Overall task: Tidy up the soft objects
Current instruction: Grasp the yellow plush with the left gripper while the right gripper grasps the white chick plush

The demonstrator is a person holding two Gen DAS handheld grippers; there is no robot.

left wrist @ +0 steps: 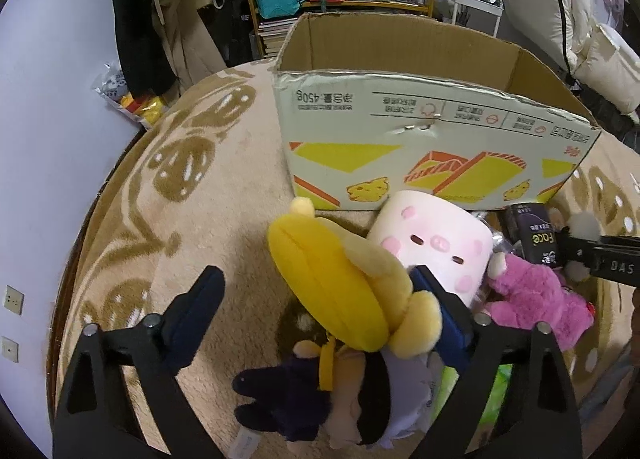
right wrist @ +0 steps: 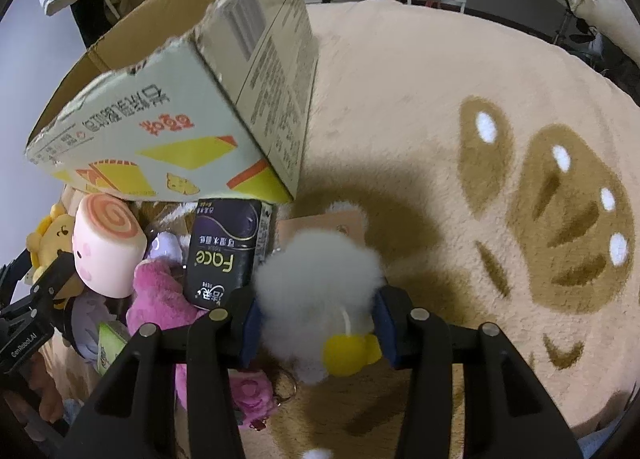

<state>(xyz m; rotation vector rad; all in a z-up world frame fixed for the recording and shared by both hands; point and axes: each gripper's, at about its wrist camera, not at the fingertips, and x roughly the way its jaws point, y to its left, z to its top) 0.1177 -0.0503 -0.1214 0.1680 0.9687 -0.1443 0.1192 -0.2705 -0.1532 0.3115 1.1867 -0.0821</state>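
Your right gripper point(right wrist: 316, 323) pinches the white fluffy toy point(right wrist: 320, 283) on the beige rug point(right wrist: 420, 99), your left gripper point(left wrist: 320, 299) spreads its fingers around the yellow plush point(left wrist: 340, 279), not gripping it, and beyond stands the open cardboard box point(left wrist: 420, 131).

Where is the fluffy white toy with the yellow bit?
In the right wrist view, the fluffy white toy sits squeezed in the right gripper, on the beige rug beside the black tissue pack.
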